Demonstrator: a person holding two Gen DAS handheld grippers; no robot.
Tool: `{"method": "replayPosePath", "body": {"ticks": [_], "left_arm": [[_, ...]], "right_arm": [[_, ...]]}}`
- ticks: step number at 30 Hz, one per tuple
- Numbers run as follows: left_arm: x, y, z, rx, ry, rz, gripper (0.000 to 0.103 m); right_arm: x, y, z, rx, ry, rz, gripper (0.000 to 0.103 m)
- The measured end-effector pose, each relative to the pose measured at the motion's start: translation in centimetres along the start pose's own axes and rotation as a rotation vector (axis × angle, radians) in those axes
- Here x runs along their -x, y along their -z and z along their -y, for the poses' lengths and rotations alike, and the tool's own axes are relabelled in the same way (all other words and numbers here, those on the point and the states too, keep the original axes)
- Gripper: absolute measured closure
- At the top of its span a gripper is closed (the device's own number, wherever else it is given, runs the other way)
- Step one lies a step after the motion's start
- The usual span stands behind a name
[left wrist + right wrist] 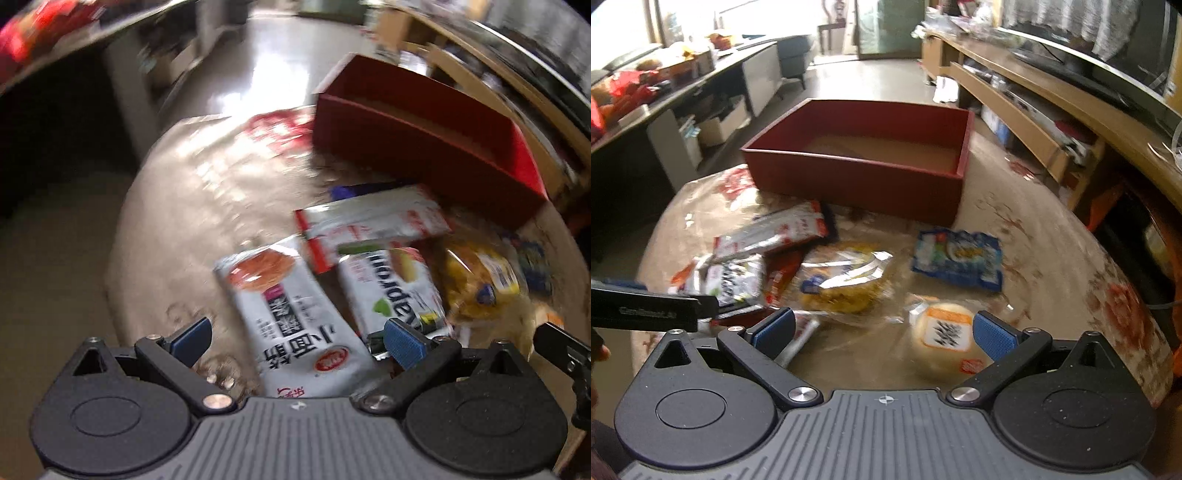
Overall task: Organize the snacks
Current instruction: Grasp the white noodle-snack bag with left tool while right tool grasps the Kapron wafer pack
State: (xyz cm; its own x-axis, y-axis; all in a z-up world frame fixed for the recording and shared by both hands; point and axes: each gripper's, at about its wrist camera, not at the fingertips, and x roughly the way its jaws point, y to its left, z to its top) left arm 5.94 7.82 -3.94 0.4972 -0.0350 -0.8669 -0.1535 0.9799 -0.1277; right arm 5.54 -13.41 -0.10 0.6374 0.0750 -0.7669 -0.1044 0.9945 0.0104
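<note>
Several snack packs lie loose on the round table with the flowery cloth [1052, 236], and the red cardboard box [857, 177] behind them has nothing in it yet. So the job looks only just begun.

To do this step well, each gripper should come down over one pack only, squeeze its middle, and lift it clear before going to the box.

Low over the near edge of the pile, the left gripper [295, 341] has its blue pads wide apart and holds nothing. A long white noodle pack with an orange picture [291, 314] lies right between them, and a white pack with a green leaf [391, 284] lies just beside the right pad. This view is blurry, so I cannot tell if a pad touches it.

Close to the cloth, the right gripper [882, 334] is wide open too and holds nothing. A round pale bun in a clear wrapper [945, 336] lies just inside its right pad. A blue and white candy bag [956, 258] lies further off, near the box.
</note>
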Motion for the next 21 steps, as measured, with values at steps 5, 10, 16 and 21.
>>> {"method": "replayPosePath", "body": {"ticks": [5, 10, 16, 21], "left_arm": [[-0.9, -0.3, -1.7, 0.164, -0.028, -0.019, 0.002], [-3.0, -0.6, -2.3, 0.247, -0.05, -0.08, 0.004], [-3.5, 0.1, -2.0, 0.223, -0.078, -0.074, 0.021], [-2.7, 0.6, -2.5, 0.183, -0.079, -0.067, 0.04]], "right_arm": [[0.2, -2.1, -1.5, 0.054, 0.001, 0.051, 0.0], [-0.4, -2.9, -1.8, 0.065, -0.012, 0.055, 0.0], [0.1, -2.7, -1.9, 0.075, -0.03, 0.064, 0.001], [0.0, -2.2, -1.7, 0.089, -0.031, 0.05, 0.002]]}}
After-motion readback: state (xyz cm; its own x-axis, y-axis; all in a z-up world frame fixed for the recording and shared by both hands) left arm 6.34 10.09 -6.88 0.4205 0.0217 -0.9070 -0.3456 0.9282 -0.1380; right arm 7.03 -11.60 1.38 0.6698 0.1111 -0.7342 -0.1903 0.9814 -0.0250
